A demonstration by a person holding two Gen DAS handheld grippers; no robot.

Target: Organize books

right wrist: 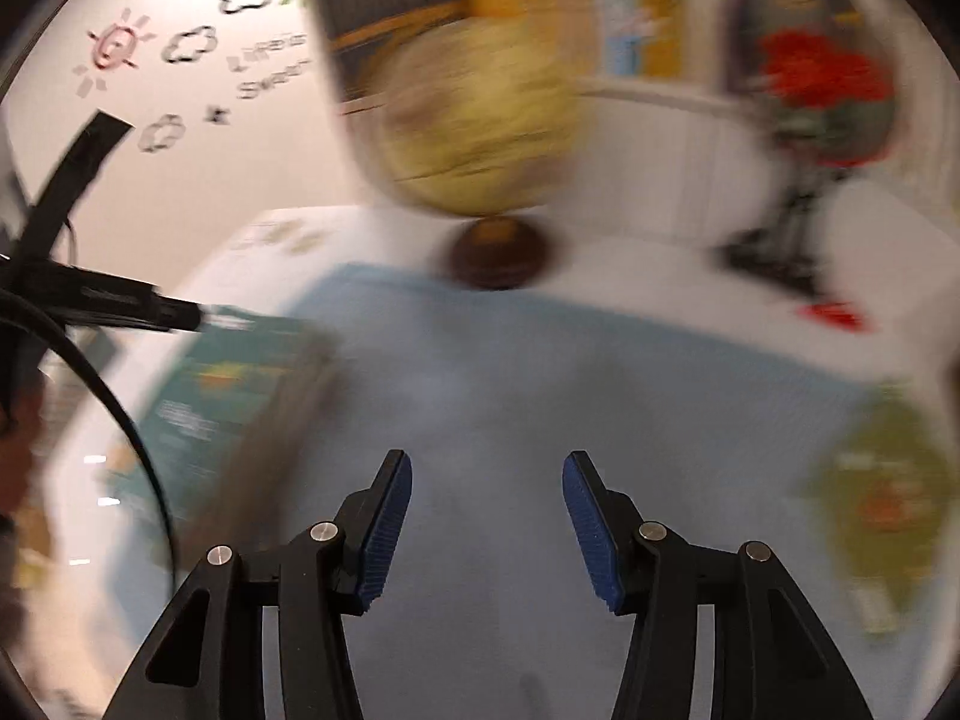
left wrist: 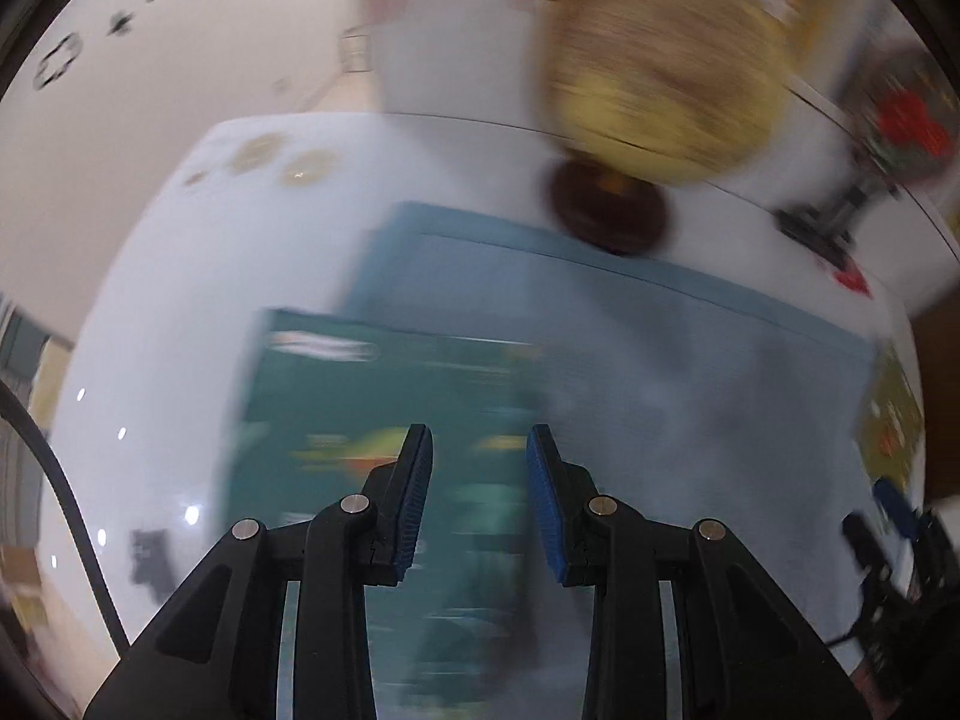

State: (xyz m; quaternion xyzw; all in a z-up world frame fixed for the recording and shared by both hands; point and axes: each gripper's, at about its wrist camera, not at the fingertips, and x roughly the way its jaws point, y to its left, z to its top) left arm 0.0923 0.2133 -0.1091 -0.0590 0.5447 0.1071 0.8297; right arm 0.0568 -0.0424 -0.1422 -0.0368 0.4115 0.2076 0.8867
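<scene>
A green book (left wrist: 360,396) lies flat on a blue mat (left wrist: 660,330) on the white table, blurred. My left gripper (left wrist: 480,438) hangs over its right part with the jaws a narrow gap apart and nothing pressed between the pads. The right wrist view shows the same green book (right wrist: 240,396) at the left, with the left gripper (right wrist: 180,315) at its far corner. My right gripper (right wrist: 487,462) stands open over the bare blue mat (right wrist: 540,372), holding nothing. A yellow-green book (right wrist: 882,498) lies at the mat's right edge.
A yellow globe (left wrist: 660,60) on a dark round base (left wrist: 606,210) stands just behind the mat. A red and dark ornament on a stand (right wrist: 822,96) is at the back right. Shelves with books rise behind. A black cable (right wrist: 138,432) hangs at the left.
</scene>
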